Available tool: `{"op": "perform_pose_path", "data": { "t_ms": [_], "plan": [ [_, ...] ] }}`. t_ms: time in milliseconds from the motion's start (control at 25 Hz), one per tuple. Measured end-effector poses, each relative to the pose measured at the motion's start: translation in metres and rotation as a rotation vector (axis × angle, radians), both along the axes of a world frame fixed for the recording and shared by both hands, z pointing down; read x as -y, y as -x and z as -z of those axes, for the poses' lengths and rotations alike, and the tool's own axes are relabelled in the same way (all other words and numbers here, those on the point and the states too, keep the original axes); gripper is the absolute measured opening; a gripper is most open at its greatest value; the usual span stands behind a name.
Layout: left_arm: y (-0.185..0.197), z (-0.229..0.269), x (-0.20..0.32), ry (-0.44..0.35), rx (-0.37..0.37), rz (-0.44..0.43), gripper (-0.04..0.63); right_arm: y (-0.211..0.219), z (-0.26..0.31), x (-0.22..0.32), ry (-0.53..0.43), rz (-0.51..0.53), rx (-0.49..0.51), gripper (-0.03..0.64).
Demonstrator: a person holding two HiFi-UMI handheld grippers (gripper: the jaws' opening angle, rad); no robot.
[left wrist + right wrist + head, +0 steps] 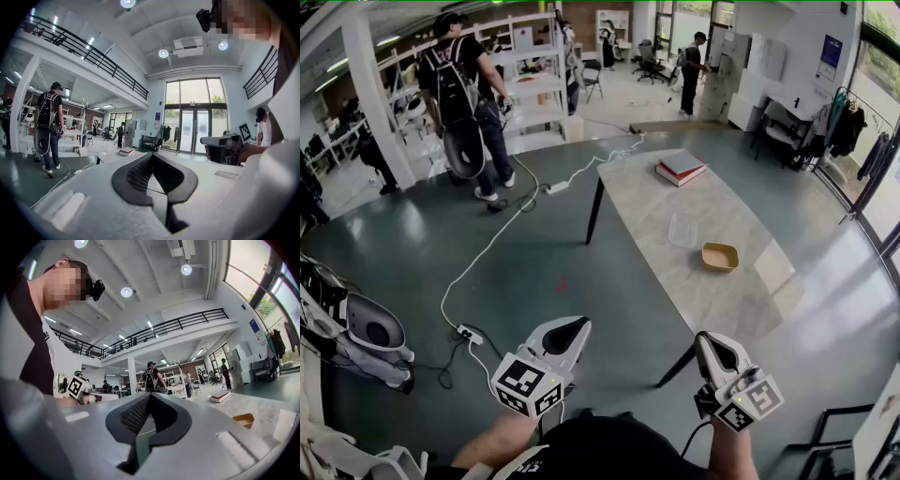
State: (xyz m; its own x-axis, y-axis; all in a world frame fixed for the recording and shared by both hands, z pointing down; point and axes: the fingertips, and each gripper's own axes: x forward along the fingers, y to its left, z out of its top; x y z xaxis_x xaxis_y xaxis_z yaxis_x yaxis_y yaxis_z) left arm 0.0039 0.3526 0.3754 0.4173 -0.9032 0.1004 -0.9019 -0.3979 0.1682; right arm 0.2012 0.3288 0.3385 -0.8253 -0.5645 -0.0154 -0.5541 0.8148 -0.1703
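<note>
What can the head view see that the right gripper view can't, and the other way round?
Only the head view: the dark legs under the table and a white power strip on the floor. Only the right gripper view: ceiling lamps and a balcony railing. Both: the right gripper, jaws together with nothing between them, the table, stacked books, a tan tray and a person with a backpack.

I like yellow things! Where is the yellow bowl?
In the head view, the yellow bowl sits on the table, just right of the clear tub.
</note>
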Motion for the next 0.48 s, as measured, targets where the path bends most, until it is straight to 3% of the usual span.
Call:
{"op": "perform_pose_path", "data": {
  "t_ms": [480],
  "plan": [
    [0.048, -0.011, -0.021, 0.007, -0.01, 0.014, 0.002, 0.051, -0.008, -0.007, 0.005, 0.02, -0.015, 0.0]
  ]
}}
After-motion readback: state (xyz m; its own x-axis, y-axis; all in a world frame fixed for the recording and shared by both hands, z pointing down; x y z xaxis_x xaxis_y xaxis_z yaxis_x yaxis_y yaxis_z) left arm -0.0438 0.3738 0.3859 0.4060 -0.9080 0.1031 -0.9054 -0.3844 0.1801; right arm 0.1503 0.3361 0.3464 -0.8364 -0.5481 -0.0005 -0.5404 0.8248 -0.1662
